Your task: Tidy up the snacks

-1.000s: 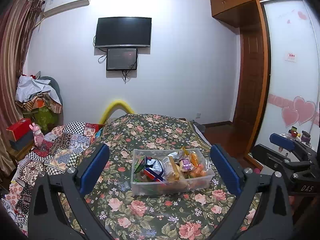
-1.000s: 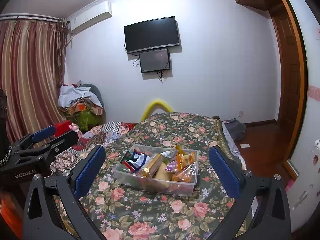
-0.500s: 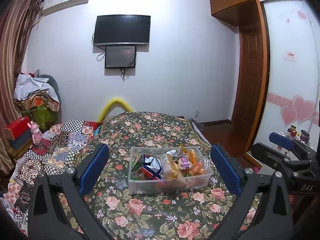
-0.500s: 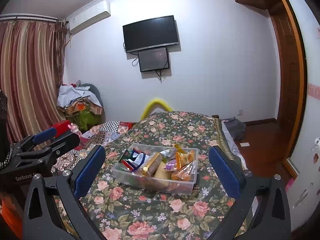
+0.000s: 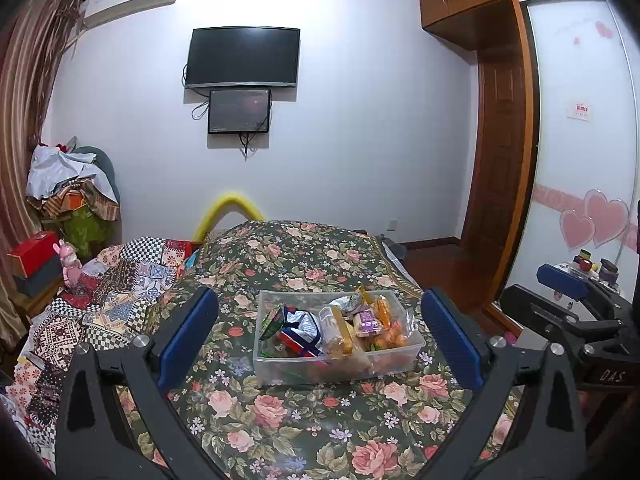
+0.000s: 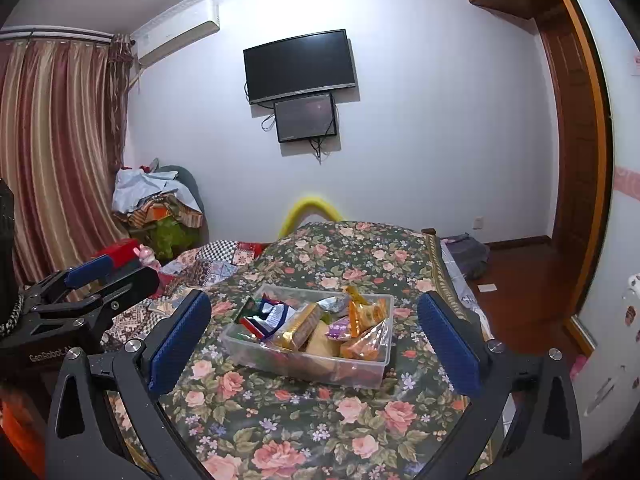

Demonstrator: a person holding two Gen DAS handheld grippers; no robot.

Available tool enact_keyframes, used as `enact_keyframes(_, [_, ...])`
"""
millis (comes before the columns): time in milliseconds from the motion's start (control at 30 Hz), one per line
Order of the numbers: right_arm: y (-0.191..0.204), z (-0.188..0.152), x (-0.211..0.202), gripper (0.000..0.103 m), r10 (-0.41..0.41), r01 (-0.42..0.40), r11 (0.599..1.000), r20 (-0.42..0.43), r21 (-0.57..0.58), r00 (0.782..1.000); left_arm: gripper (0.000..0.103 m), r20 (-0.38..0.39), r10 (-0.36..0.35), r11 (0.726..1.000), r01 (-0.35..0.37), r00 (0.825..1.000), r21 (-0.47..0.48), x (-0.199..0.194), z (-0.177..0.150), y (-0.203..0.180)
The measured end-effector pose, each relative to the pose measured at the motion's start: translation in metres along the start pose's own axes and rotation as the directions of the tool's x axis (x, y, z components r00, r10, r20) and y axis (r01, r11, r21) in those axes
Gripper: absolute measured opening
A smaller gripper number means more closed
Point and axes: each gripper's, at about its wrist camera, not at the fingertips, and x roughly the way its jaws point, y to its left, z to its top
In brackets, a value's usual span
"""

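Note:
A clear plastic bin (image 5: 416, 351) (image 6: 372, 372) full of wrapped snacks (image 5: 344, 326) (image 6: 320, 326) sits on a dark floral bedspread (image 5: 288, 412) (image 6: 304, 424). My left gripper (image 5: 320, 330) hovers in front of the bin, open, its blue pads wide on either side with nothing between them. My right gripper (image 6: 314, 334) is likewise open and empty, framing the bin from slightly to the right. Each gripper shows at the edge of the other's view: the right gripper (image 5: 568, 304) at right, the left gripper (image 6: 92, 280) at left.
A patchwork quilt (image 5: 100, 296) covers the bed's left side. A pile of clothes (image 5: 72, 184) and a red box (image 5: 34, 248) stand at far left. A wardrobe door (image 5: 580, 140) with heart stickers is on the right; wooden floor (image 6: 520, 280) lies beyond the bed.
Both grippers have drifted slightly, so the bin sits a little differently in each view. Both stay open and nothing was picked up.

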Motion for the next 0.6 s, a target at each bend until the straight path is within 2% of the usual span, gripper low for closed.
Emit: enact_keyframes(600, [-0.0036,0.0005,0.0016,0.103,-0.031,0.031,0.999,0.014,0.013,0.999,0.103,-0.002,-0.009,1.0,0.009,1.0,-0.006,-0.0005,-0.0007,0.0011])
